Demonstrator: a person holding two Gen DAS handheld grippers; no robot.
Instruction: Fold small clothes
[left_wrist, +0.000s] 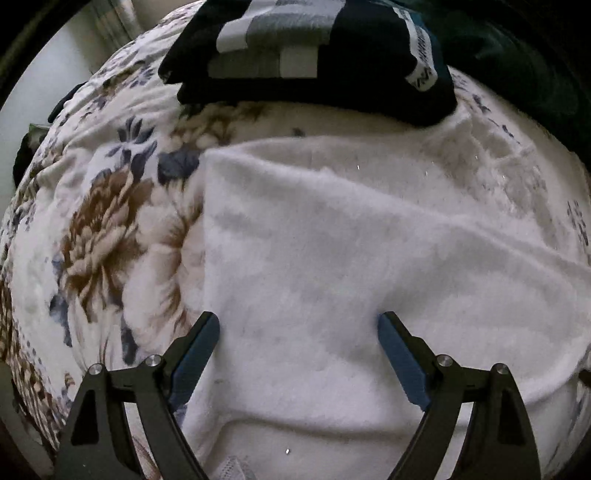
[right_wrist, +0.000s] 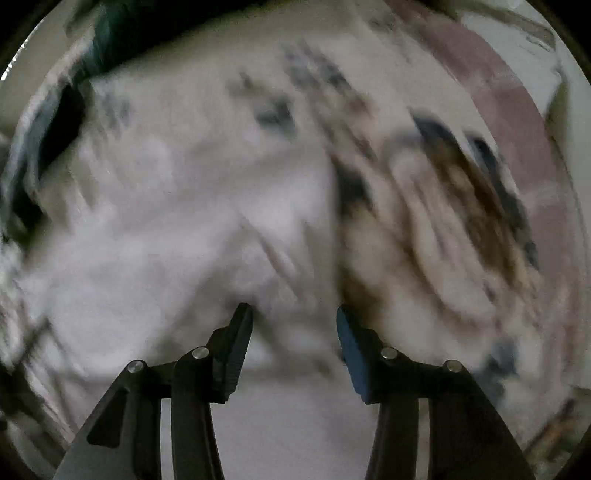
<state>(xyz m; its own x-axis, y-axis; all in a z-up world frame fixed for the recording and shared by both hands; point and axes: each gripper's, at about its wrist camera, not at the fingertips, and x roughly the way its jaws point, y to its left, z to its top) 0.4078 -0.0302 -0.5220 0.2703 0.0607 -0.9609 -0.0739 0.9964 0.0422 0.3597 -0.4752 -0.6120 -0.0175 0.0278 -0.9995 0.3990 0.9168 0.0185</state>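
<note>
Left gripper (left_wrist: 299, 325) is sitting with its jaws spread wide, nothing pinched between them. Both black fingers (left_wrist: 201, 343) are angling inward from the bottom corners, blue pads (left_wrist: 400, 358) facing each other, tips pointing forward and down. Right gripper (right_wrist: 294, 319) is also gaping, but with a narrower gap than the left, nothing between its pads (right_wrist: 351, 354). Its view is smearing heavily with blur while its fingers (right_wrist: 232, 354) are staying sharp.
</note>
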